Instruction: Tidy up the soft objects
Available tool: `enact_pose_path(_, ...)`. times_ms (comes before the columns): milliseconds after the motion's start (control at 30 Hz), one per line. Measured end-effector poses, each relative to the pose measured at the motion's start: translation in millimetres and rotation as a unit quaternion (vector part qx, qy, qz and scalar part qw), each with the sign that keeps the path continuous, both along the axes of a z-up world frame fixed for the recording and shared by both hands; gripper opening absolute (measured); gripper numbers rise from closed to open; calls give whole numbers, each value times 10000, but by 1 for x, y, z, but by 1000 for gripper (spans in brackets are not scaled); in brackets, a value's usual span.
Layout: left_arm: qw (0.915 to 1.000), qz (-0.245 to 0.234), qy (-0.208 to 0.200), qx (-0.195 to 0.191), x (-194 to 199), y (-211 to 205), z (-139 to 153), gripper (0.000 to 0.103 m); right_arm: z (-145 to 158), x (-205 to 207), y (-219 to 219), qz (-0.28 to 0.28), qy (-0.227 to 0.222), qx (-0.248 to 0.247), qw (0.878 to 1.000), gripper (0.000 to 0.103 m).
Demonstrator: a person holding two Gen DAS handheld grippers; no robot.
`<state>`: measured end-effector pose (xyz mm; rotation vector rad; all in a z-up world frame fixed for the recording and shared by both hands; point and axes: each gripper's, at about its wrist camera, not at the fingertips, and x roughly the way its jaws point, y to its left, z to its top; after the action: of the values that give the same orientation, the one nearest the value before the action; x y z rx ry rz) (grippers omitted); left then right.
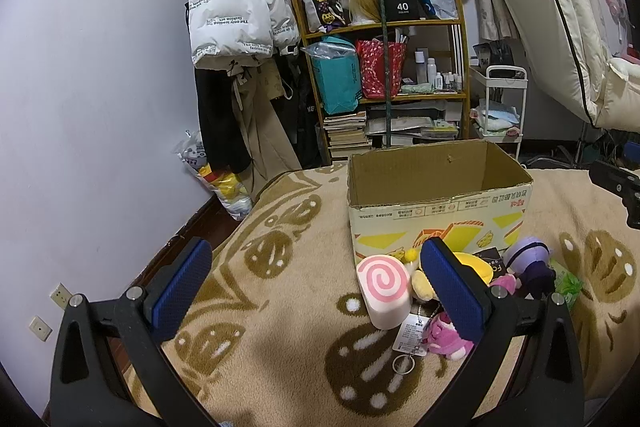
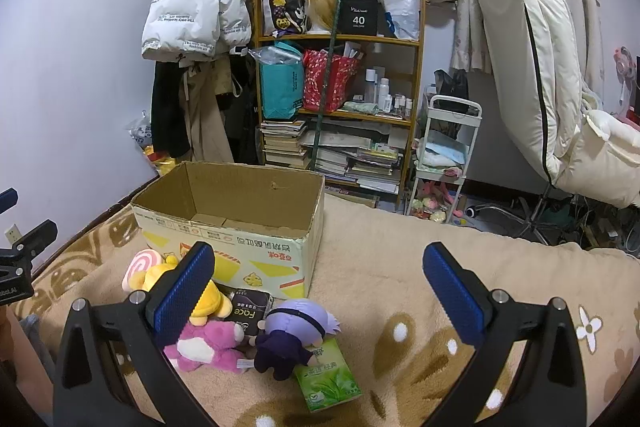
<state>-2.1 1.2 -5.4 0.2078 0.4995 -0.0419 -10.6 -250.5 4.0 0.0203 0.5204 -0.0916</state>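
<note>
An open cardboard box [image 1: 436, 203] [image 2: 240, 235] stands on the beige patterned blanket, and nothing shows inside it. In front of it lies a pile of soft toys: a pink swirl roll cushion [image 1: 384, 287] [image 2: 140, 263], a yellow plush [image 2: 208, 299], a pink plush [image 1: 444, 335] [image 2: 208, 347], and a purple-haired doll [image 1: 528, 263] [image 2: 296, 331]. A black Face pack [image 2: 248, 309] and a green tissue pack [image 2: 328, 375] lie among them. My left gripper [image 1: 316, 287] is open, just left of the pile. My right gripper [image 2: 320, 291] is open above the doll.
The blanket [image 1: 280, 307] covers a bed that ends near the left wall. Behind stand a crowded wooden shelf [image 1: 384, 67], hanging coats [image 1: 232, 27], a white cart [image 2: 444, 163] and a cream recliner [image 2: 540, 87]. Bare blanket [image 2: 400, 267] lies right of the box.
</note>
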Motion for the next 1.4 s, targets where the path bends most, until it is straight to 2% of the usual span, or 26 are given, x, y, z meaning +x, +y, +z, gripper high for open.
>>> enact_pose_path(367, 9999, 42, 68, 76, 1, 0, -2, 103, -4, -2, 3, 58, 51, -31, 10000, 103)
enact_pose_path(800, 9981, 162, 583, 73, 35, -4, -4, 103, -10, 21, 8, 288, 359, -38, 9989, 103)
enact_pose_path(1000, 9947, 146, 1015, -20, 61, -10, -8, 103, -14, 35, 7, 194, 512, -81, 9985, 103)
enact_pose_path(1133, 9907, 195, 1343, -99, 86, -15, -19, 103, -25, 49, 4, 194, 818, -34, 9965, 103)
enact_pose_path(1400, 9768, 233, 2091, -410, 126, -12, -56, 103, -53, 76, -7, 114, 1419, 207, 9896, 103)
